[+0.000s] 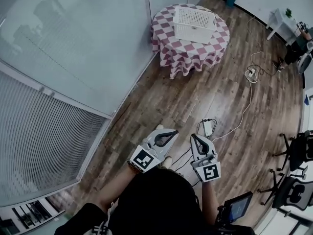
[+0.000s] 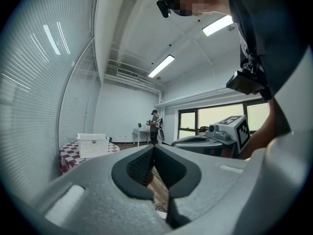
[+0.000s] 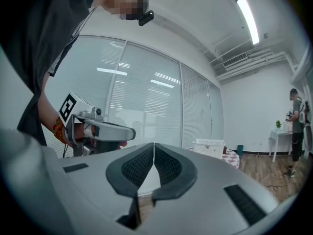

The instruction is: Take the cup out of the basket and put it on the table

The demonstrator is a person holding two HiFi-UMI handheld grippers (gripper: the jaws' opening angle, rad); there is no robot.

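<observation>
Grippers first: the left gripper (image 1: pixel 171 133) and the right gripper (image 1: pixel 195 137) are being held side by side, level, just ahead of the person's body. Each gripper view is showing its ribbed pads pressed tip to tip with nothing between them, so both are clenched and empty.

Bare wooden floor (image 1: pixel 215 97) is lying open between the grippers and the table, giving a wide lane. A white cable (image 1: pixel 243 112) is trailing across its right part to a power strip (image 1: pixel 251 73). A glass partition (image 1: pixel 83 43) with blinds is bounding the lane on the left and running up to just beside the table. Office chairs (image 1: pixel 296 180) are crowding the right edge.

Further off, the round table (image 1: pixel 186 53), draped in a red-and-white checked cloth, is standing near the partition's corner. The white perforated basket (image 1: pixel 194 23) is sitting on its top, leaving a margin of bare cloth around it. The cup is not showing in any view; the basket's walls are hiding whatever is inside.

The head view is giving only the basket's top face. The gripper views are showing its side wall from low down, and also a second person (image 2: pixel 155 126) standing by a white side table (image 2: pixel 142 131) at the far wall.
</observation>
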